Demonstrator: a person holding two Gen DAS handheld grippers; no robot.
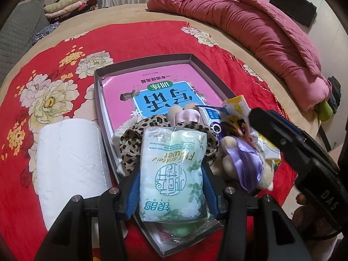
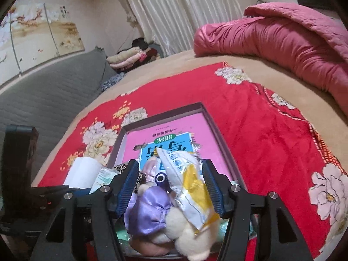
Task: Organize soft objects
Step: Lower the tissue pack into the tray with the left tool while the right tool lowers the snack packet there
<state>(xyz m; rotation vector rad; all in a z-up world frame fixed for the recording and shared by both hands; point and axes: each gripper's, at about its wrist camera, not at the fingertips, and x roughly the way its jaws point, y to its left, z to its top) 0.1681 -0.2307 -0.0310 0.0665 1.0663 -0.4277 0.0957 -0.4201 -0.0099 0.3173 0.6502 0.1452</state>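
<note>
A shallow dark grey box (image 1: 97,91) lies on the bed with a pink book (image 1: 156,82) in it. My left gripper (image 1: 171,171) is shut on a pale green tissue pack (image 1: 174,152), held over the box's near end. Under it lie a leopard-print cloth (image 1: 134,134) and a plush toy in a purple satin dress (image 1: 243,158). In the right wrist view my right gripper (image 2: 170,167) stands open over that plush toy (image 2: 150,213). A yellow and white packet (image 2: 191,191) lies loose between its fingers, on the toy. A white paper roll (image 1: 69,163) lies left of the box.
A red floral sheet (image 1: 152,34) covers the round bed. A bunched pink quilt (image 1: 261,32) fills the far right. Folded clothes (image 1: 65,6) are stacked at the far left, beside a grey quilted pad (image 2: 54,93). A second plush in pink satin (image 1: 184,115) lies in the box.
</note>
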